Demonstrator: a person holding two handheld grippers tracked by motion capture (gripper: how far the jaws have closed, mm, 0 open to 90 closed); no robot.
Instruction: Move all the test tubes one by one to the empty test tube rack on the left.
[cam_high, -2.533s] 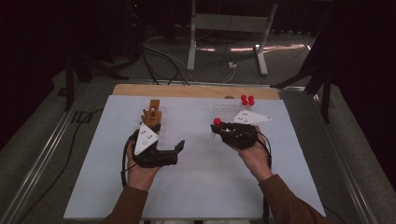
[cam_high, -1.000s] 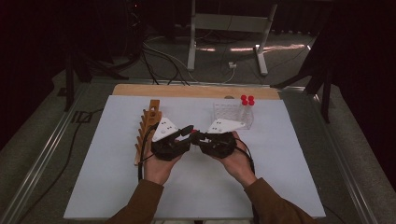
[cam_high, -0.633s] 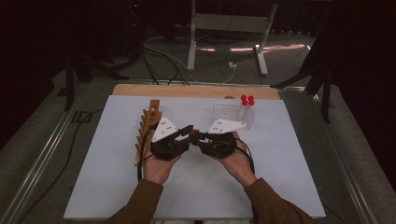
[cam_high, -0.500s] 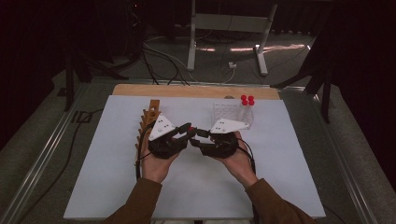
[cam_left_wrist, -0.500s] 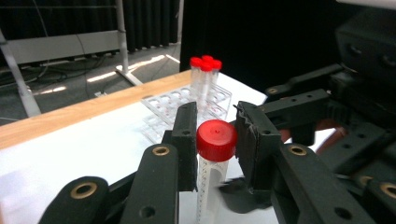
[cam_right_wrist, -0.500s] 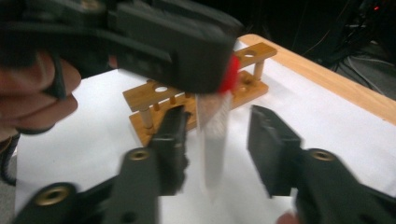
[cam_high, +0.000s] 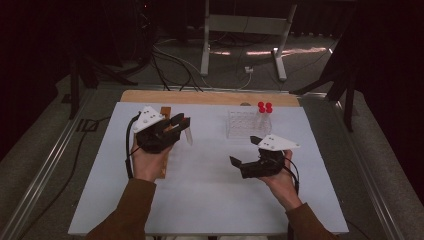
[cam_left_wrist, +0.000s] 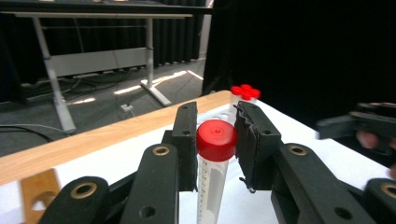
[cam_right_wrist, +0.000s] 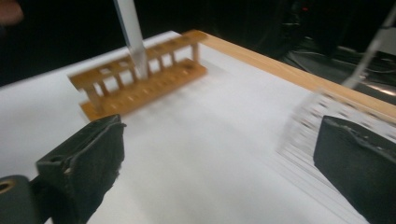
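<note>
Tube (cam_left_wrist: 212, 172) with a red cap (cam_left_wrist: 216, 139) is sitting clamped between the pads of the left claw (cam_left_wrist: 215, 140), gripped just under the cap and hanging upright. In the high view the left claw (cam_high: 176, 124) is carrying it above the near end of the wooden rack (cam_high: 165, 150), the clear body of the tube (cam_high: 188, 136) slanting down toward the white bench (cam_high: 210, 200). In the right gripper view the tube's lower end (cam_right_wrist: 135, 42) is hovering at the rack (cam_right_wrist: 140, 84), close over its row of holes; whether the tip is already entering one I cannot tell.

Right claw (cam_high: 239, 165) is standing released, jaws spread wide with nothing between them, having just been opening. It is hanging over bare bench, well apart from the left one and nearer the clear plastic rack (cam_high: 242, 125), where two more red-capped tubes (cam_high: 264, 107) are standing at the far right corner.

Judging by this, the person is moving tubes from the clear rack to the wooden one, and the step in hand is the left claw's delivery. The next move is calling for lining the tube's tip up over a free hole, keeping it vertical, lowering it until it seats, and only then letting go. Meanwhile the empty right claw looks free to go for another tube.
</note>
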